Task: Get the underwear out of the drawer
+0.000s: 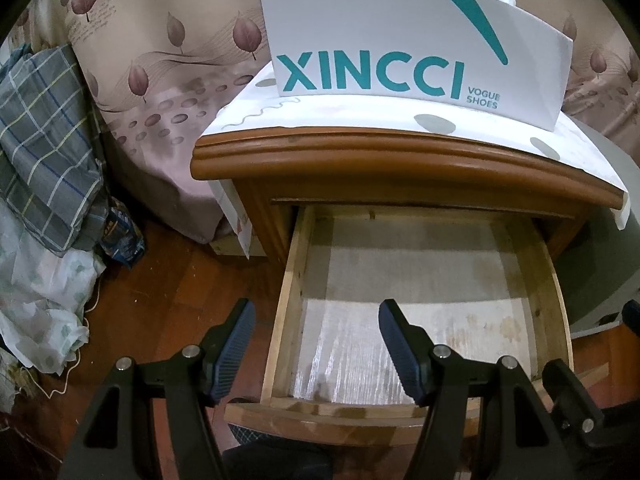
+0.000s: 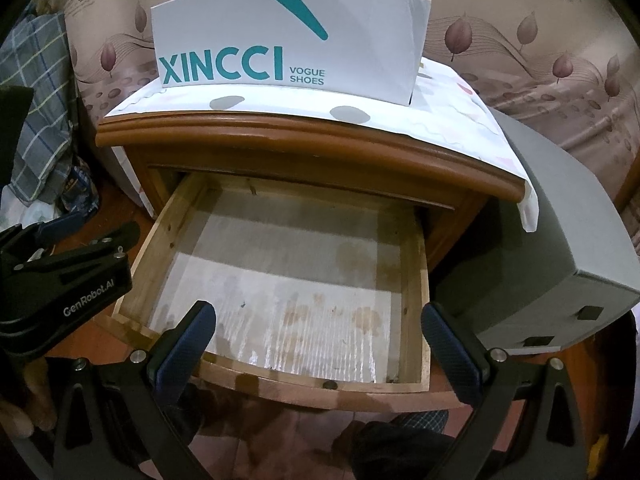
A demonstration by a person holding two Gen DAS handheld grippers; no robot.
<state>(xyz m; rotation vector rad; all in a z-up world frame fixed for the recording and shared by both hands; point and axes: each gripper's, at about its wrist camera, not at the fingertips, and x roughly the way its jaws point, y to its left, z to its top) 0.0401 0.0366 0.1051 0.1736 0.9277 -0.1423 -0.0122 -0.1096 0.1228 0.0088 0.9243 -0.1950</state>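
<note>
Right wrist: drawer [image 2: 280, 280] open; right gripper [image 2: 320, 320] fingers apart

Open drawer [image 2: 280, 280] below me, way in clear from above.

I see the drawer pulled well out of the wooden nightstand [image 1: 400, 168], its lined floor bare, so my left gripper [image 1: 316, 346] and right gripper [image 2: 320, 346], both with jaws spread and holding nothing, can drop straight in. The nightstand's overhanging top edge roofs the back part of the drawer. The shoe box [image 2: 288, 44] stands on top, well back from that edge. On my right a grey box [image 2: 560, 240] crowds the drawer's side; on my left the floor is free up to a heap of checked cloth [image 1: 44, 152].
</note>
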